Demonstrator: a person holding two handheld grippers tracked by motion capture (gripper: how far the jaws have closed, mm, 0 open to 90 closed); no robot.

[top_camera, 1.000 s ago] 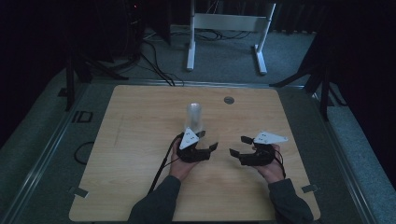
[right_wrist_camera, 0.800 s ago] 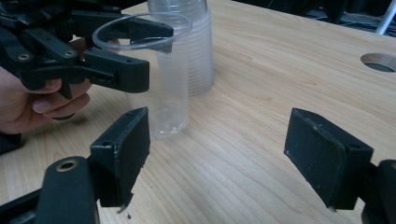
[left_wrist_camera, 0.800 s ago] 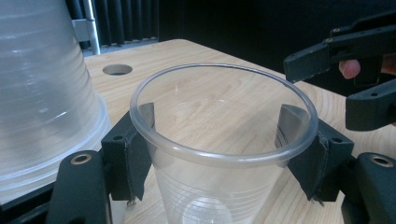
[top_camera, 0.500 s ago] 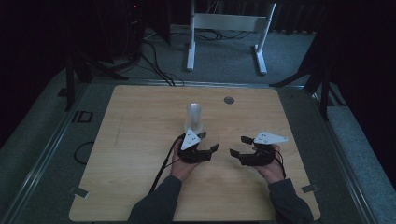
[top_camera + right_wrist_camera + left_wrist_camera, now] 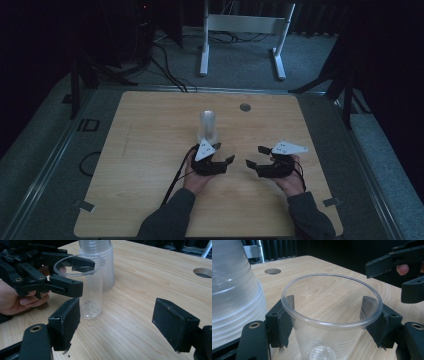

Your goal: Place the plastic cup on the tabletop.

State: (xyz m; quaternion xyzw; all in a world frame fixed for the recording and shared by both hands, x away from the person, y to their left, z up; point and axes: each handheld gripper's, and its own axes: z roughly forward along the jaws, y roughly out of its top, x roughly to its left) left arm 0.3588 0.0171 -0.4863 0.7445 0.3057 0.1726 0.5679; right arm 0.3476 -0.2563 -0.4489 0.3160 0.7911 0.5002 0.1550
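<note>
A dim lab: a bare wooden table point(image 5: 150, 150), floor cables point(image 5: 165, 60) and a white metal stand point(image 5: 242, 30).

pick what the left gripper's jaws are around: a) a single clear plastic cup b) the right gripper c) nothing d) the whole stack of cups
a: in the left gripper view the left gripper has one jaw on each side of a single clear cup, with the stack of cups beside it.

On the pale wooden surface point(image 5: 150, 150), a tall stack of clear plastic cups point(image 5: 208, 126) stands just beyond the left black tongs point(image 5: 224, 153); right black tongs point(image 5: 256, 156) sit nearby.
</note>
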